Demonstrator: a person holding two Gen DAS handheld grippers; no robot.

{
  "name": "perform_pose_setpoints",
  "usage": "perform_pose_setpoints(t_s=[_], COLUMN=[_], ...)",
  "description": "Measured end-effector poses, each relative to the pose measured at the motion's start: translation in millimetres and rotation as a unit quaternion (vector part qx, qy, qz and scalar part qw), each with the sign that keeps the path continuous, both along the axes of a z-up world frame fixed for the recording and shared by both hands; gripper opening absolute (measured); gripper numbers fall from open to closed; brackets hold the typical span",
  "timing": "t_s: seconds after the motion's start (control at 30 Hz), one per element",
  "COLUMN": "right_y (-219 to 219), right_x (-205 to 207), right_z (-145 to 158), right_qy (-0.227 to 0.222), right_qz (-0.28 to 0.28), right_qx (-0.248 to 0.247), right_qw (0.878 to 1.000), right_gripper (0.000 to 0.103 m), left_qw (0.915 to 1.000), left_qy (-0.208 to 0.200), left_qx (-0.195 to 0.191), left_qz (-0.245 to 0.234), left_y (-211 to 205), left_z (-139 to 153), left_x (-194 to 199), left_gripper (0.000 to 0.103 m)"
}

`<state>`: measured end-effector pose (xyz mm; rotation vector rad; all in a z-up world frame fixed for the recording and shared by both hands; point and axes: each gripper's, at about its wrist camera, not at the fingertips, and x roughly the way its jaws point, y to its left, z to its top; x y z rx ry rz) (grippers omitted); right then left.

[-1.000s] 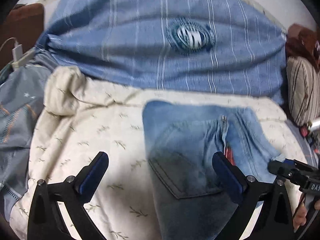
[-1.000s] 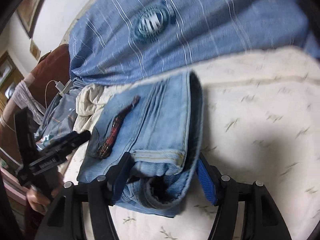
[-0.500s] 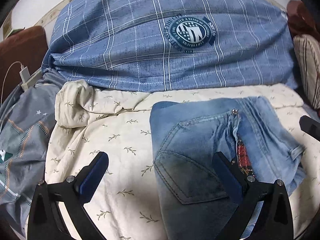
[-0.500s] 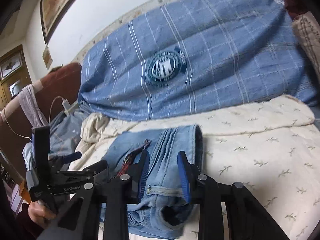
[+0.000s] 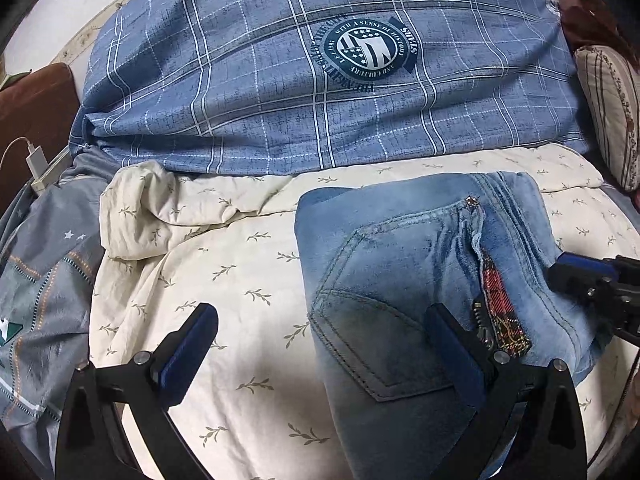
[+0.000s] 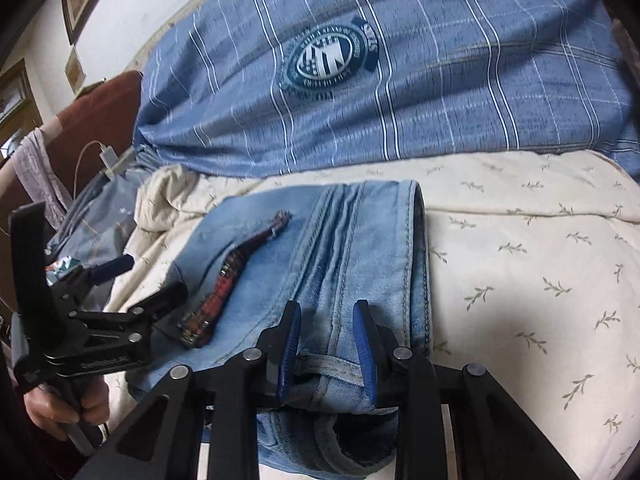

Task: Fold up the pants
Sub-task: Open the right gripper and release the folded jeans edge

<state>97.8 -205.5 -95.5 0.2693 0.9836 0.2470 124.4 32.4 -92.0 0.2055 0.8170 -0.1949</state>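
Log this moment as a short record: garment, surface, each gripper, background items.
garment: folded blue jeans, back pocket up, red plaid lining showing at the open fly
surface: cream leaf-print bedsheet
left gripper: open, wide, one finger over the sheet, the other over the jeans pocket
right gripper: narrowed at the waistband end, jaws just been closing, denim and a belt loop between the pads; contact unclear
background: blue plaid duvet with round emblem; white charger at left; striped cushion at right
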Motion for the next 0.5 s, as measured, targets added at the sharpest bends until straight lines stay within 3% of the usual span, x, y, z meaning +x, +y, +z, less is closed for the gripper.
perform_pose_setpoints(t_s=[0.5], right_y=[-1], right_x=[4], right_z=[-16], right_qy=[0.012], right_qz=[0.015], right_qx=[0.009], right_qw=[1.000], right_gripper=[0.030], left_qw=[0.9984], left_qy=[0.045], left_qx=[-0.033], left_qz=[-0.015], left_y=[12], left_z=[-21], left_x=[17], left_gripper=[0.103])
